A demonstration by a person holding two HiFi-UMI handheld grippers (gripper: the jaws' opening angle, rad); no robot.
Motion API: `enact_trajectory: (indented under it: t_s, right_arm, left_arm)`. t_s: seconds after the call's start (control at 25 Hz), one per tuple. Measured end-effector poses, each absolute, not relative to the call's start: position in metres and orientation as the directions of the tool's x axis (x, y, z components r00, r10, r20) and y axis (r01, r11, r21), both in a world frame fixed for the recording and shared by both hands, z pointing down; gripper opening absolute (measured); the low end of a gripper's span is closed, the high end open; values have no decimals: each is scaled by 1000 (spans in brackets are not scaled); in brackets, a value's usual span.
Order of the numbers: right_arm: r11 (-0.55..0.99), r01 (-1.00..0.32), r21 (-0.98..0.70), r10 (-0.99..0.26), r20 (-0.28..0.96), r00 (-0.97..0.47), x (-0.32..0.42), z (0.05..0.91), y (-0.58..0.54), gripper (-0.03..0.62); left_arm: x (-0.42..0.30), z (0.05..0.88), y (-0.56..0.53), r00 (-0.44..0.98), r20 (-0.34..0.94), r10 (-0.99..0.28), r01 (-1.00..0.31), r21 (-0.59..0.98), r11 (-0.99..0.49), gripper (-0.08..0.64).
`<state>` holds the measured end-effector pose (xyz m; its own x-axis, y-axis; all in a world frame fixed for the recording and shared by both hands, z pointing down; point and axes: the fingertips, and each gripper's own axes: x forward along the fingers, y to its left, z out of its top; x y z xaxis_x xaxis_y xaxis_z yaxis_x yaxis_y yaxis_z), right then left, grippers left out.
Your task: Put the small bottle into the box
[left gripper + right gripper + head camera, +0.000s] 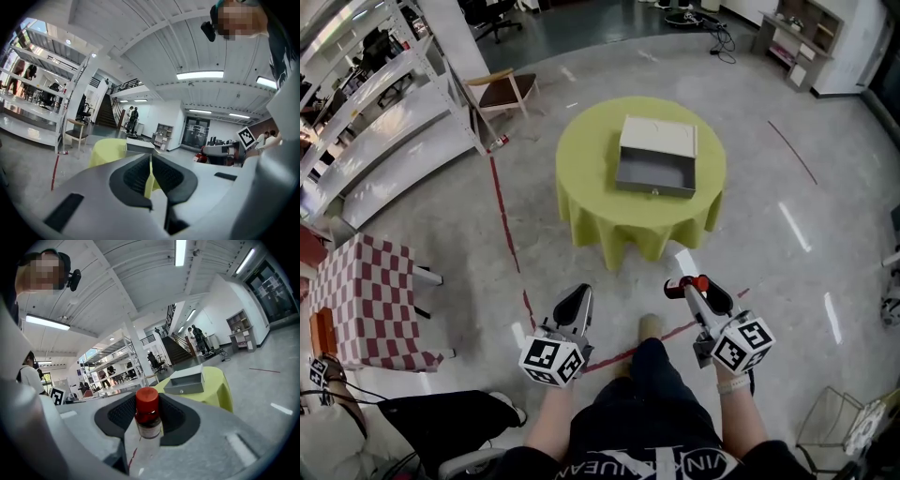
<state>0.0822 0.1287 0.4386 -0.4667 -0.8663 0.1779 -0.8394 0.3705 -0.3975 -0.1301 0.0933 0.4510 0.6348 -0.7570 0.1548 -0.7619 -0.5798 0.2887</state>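
A small bottle [147, 417] with a red cap is clamped between the jaws of my right gripper [148, 420], its red cap [699, 282] showing at the gripper's tip [692, 285] in the head view. An open grey box [655, 157] with its lid raised sits on a round table under a yellow-green cloth [591, 178], well ahead of both grippers; it also shows as a box [188, 381] in the right gripper view. My left gripper [575, 307] hangs low at the left, jaws closed with nothing between them [150, 176].
A checkered stool [370, 300] stands at the left, metal shelving [389, 112] at the far left, a wooden chair [504, 91] beyond it. Red tape lines [508, 244] cross the floor. The person's legs are below. People stand near a staircase [131, 118] in the distance.
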Motion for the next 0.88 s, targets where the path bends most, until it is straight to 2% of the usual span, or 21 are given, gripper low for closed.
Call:
enact_trajectory:
  t_s: [0.4,0.88]
  right_arm:
    - [390,-826,-407,-849,189,-494,102,444,66,146]
    - [444,-795,-413,-808,198,-555,123,451,-14,146]
  left_arm:
    - [-90,454,39,666,157,-729,-735,301,-607,21]
    - [-68,455,-34,631,157,-760,-763,305,-570,21]
